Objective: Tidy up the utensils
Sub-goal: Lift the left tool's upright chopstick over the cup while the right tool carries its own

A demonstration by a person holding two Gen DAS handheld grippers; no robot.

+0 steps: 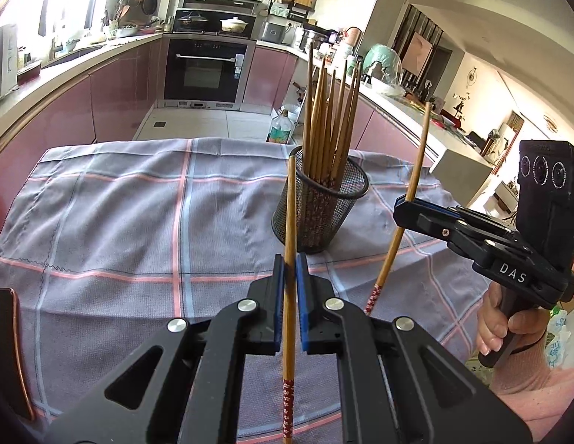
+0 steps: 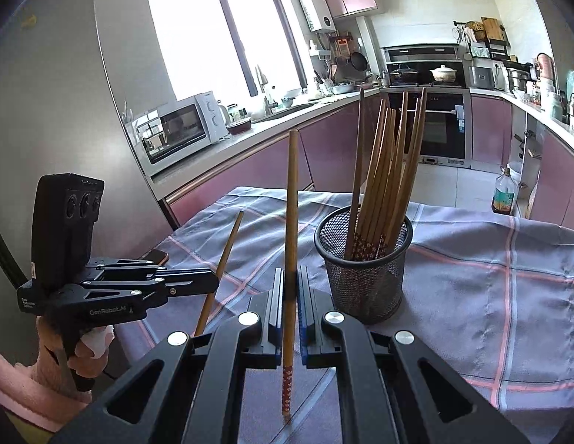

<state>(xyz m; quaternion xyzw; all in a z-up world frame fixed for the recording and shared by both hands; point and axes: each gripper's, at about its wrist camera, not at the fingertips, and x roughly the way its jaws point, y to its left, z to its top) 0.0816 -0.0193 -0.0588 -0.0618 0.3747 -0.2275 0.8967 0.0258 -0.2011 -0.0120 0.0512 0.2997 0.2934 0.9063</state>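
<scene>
each gripper clenches one upright chopstick: left gripper [image 1: 290, 270], right gripper [image 2: 291, 285]. the mesh cup [image 1: 320, 207] stands just ahead, slightly right of both.

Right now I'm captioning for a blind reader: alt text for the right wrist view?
The right gripper pinches one chopstick upright beside a mesh cup of chopsticks on a plaid cloth; the left gripper holds another.

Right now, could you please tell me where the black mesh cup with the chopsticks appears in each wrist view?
Left wrist view: the mesh cup stands right of centre on the checked cloth, beyond the left hand-held gripper.
Right wrist view: the mesh cup stands right of centre, beside the right hand-held gripper.
Shared landmark: the built-in oven.
</scene>
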